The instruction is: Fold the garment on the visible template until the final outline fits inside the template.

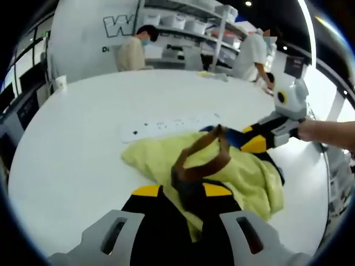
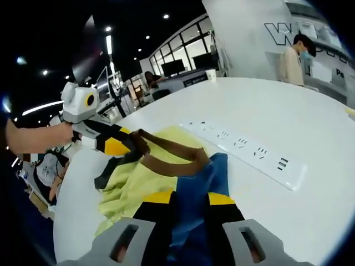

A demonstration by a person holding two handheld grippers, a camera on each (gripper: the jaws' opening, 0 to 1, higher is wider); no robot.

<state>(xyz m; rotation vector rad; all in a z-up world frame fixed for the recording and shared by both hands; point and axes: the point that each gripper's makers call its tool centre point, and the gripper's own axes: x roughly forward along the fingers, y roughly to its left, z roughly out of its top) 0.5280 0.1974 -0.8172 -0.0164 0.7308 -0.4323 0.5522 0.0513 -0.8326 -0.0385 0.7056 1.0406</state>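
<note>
Yellow-tipped black jaws of the left gripper rise at the bottom of the left gripper view, clenched on the brown band of the garment, which lies bunched on the white table just ahead. That cloth is mostly pale yellow, with a blue part at its far side, and the brown band stands up from it in a loop. From the right side of this view the right gripper reaches in, a hand behind it, its jaws closed on the far end of the brown band beside the blue part. Beyond the cloth a white power strip lies flat on the table, close to it but apart. In the right gripper view the right gripper's own jaws grasp blue cloth where the brown band crosses it, and the yellow cloth spreads to the left. The left gripper comes in from the left here, held by a hand, pinching the band's other end. The power strip lies to the right of the cloth. Two people stand by shelves past the table's far edge. I cannot make out any template under the cloth.
</note>
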